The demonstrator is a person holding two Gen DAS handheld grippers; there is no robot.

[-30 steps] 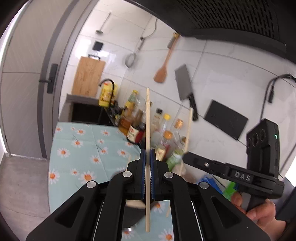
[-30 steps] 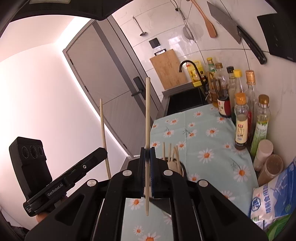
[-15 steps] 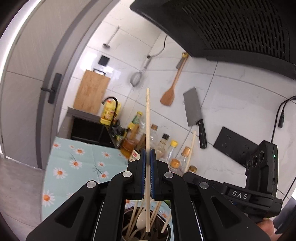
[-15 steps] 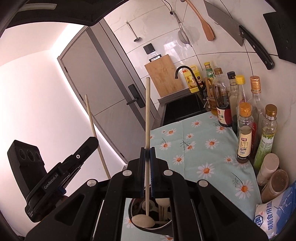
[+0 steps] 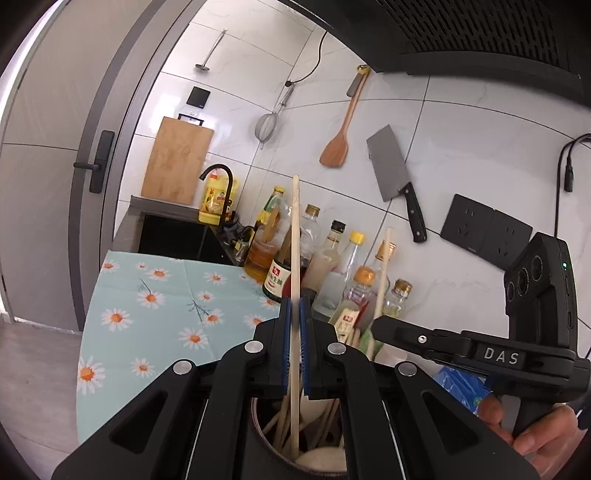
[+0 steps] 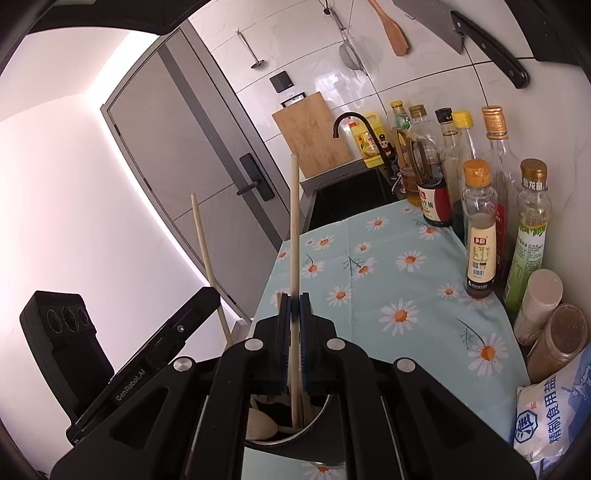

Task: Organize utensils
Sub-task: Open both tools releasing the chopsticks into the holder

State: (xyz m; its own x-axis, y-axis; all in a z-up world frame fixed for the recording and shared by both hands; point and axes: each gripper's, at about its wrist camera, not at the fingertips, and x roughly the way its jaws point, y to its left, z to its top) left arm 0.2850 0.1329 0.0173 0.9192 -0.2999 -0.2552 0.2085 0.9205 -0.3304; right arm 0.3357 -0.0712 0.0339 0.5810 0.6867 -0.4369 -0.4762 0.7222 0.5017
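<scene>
White tiles (image 5: 461, 122) back a counter dressed in a daisy cloth (image 5: 155, 306), with a grey door (image 5: 48, 177) at the far left and a dark hood (image 5: 461, 33) overhead. Moving along the wall, a cutting board (image 5: 177, 162) leans behind the black tap (image 5: 221, 184), then hang a strainer (image 5: 269, 125), a wooden spatula (image 5: 338, 144) and a cleaver (image 5: 391, 173); black sockets (image 5: 487, 232) follow. Below them a crowd of bottles (image 5: 332, 258) stands against the tiles.

Low in the left wrist view, the left gripper (image 5: 294, 317) is clamped on a chopstick (image 5: 295, 229) — the stick stands upright, its lower end down inside the dark holder (image 5: 258, 428), among other sticks and a pale spoon (image 5: 317, 456). To its right the right gripper (image 5: 384, 325) pinches a second stick (image 5: 384, 273), also upright; a hand (image 5: 539, 439) wraps its grip.

From the right wrist view, the left gripper (image 6: 210, 295) shows at the left with its stick (image 6: 205, 243) rising above it. The right gripper (image 6: 294, 314) in the centre is closed tight on its stick (image 6: 294, 229) — the lower tip reaches into the holder (image 6: 321, 417), beside the spoon (image 6: 262, 424). Farther right the bottles (image 6: 480, 236) line the wall, then two jars (image 6: 554, 332) and a salt bag (image 6: 550, 410).
</scene>
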